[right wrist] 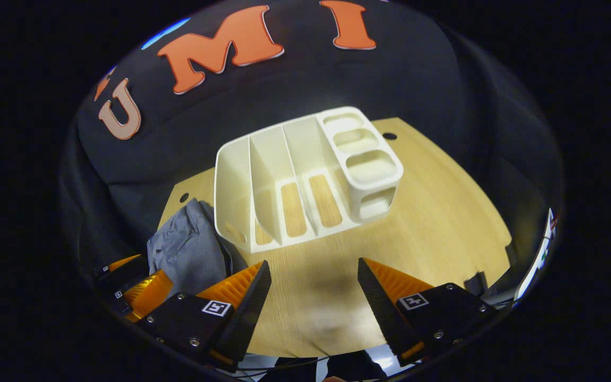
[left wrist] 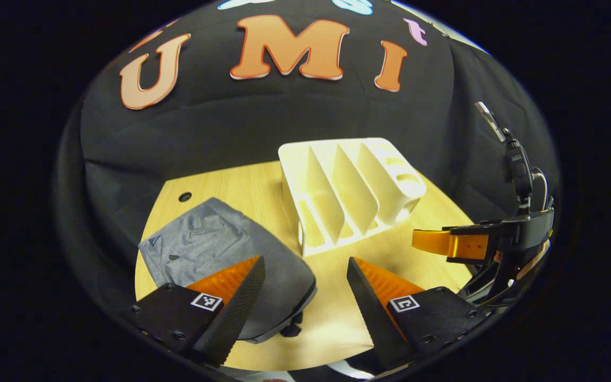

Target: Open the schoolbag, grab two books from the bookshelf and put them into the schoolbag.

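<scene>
Left gripper (left wrist: 305,281): seen at the bottom of the left gripper view; jaws spread wide, nothing held; one finger lies over the near edge of the schoolbag in the picture, contact cannot be told.
Right gripper (right wrist: 313,284): seen at the bottom of the right gripper view; jaws spread wide, nothing held, bare table between them. It is also seen from the side at the right edge of the left gripper view (left wrist: 451,243).
Surface: one light wooden table (right wrist: 443,212), pale grain, with small dark round holes noted near its far edge.
Room: black cloth wall is hung behind and around the table.
Schoolbag (left wrist: 220,249): count one; grey, laid flat on the table's left part, just beside the bookshelf. Whether it is open or closed cannot be told.
Bookshelf (right wrist: 305,175): count one; white plastic, stood mid-table, with upright dividers forming long slots and small rounded compartments at one end. Table wood is seen through the slotted base.
Grippers: count two, each with orange-and-black fingers.
</scene>
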A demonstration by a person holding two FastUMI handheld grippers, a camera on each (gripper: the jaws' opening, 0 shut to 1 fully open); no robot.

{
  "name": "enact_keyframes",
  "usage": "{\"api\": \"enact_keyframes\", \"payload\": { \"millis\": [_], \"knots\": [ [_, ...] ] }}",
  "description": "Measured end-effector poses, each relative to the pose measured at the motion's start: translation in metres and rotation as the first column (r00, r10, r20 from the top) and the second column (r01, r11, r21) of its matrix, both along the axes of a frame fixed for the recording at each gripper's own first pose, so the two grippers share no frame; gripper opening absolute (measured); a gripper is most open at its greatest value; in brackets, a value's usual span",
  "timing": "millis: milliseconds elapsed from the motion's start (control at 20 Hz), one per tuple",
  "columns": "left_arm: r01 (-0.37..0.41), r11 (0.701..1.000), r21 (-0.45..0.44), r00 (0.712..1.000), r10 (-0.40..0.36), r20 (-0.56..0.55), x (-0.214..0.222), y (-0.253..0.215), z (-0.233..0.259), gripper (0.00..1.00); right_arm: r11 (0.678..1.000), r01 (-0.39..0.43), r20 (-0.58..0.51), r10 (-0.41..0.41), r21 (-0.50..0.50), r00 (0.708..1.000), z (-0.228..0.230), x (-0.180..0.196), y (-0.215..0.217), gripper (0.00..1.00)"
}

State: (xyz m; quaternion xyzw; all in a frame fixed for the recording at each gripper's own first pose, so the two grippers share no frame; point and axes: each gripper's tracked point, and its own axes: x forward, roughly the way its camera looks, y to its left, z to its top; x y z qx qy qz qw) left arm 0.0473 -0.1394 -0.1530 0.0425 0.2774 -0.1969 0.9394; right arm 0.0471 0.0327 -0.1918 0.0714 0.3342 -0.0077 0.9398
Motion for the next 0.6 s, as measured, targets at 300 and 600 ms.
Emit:
{"api": "enact_keyframes", "payload": {
  "millis": [300,600],
  "knots": [
    [-0.111,0.985,-0.132,0.962,0.14,0.234,0.006,-0.009,0.073,0.98,0.996,-0.01,0.361,0.042,-0.09,0.932,0.136,0.013,-0.035,0.98],
    [-0.162,0.971,-0.174,0.858,0.226,0.461,0.032,-0.001,0.125,0.97,0.992,-0.001,0.611,0.081,-0.13,0.787,0.21,-0.007,-0.035,0.97]
  ]
}}
